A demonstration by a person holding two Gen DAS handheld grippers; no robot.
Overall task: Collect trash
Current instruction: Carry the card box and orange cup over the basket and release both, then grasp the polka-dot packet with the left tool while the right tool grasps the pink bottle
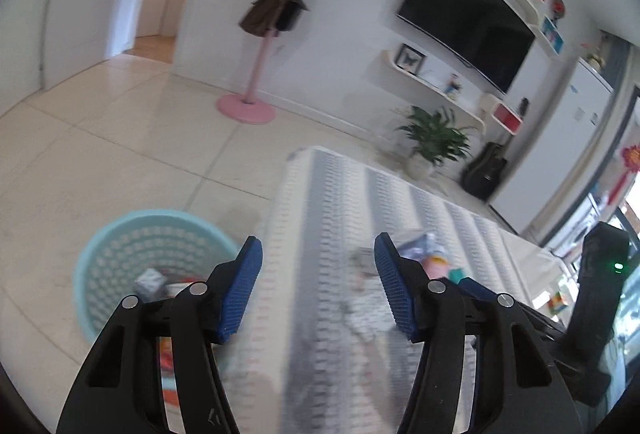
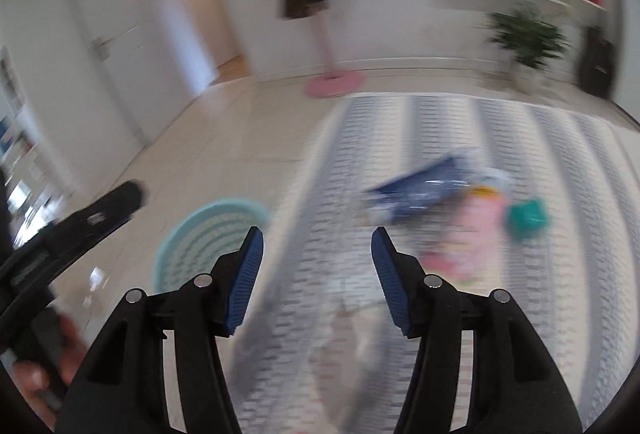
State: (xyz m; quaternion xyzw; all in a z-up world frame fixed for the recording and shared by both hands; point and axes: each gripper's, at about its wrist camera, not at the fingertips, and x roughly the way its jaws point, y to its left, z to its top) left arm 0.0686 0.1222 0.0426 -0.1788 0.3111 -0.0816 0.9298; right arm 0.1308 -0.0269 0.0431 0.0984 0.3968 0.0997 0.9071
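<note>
Both grippers, left gripper [image 1: 318,286] and right gripper [image 2: 316,284], hold their jaws wide apart with nothing between them. Trash pile [image 2: 460,210] lies on the striped mat [image 2: 580,194], ahead-right of the right gripper; teal basket [image 1: 120,254] sits on tile beside the mat's left edge. Best approach, I judge: descend on the blue wrapper [image 2: 420,190], pinch one edge only, then carry low toward the basket.
</note>
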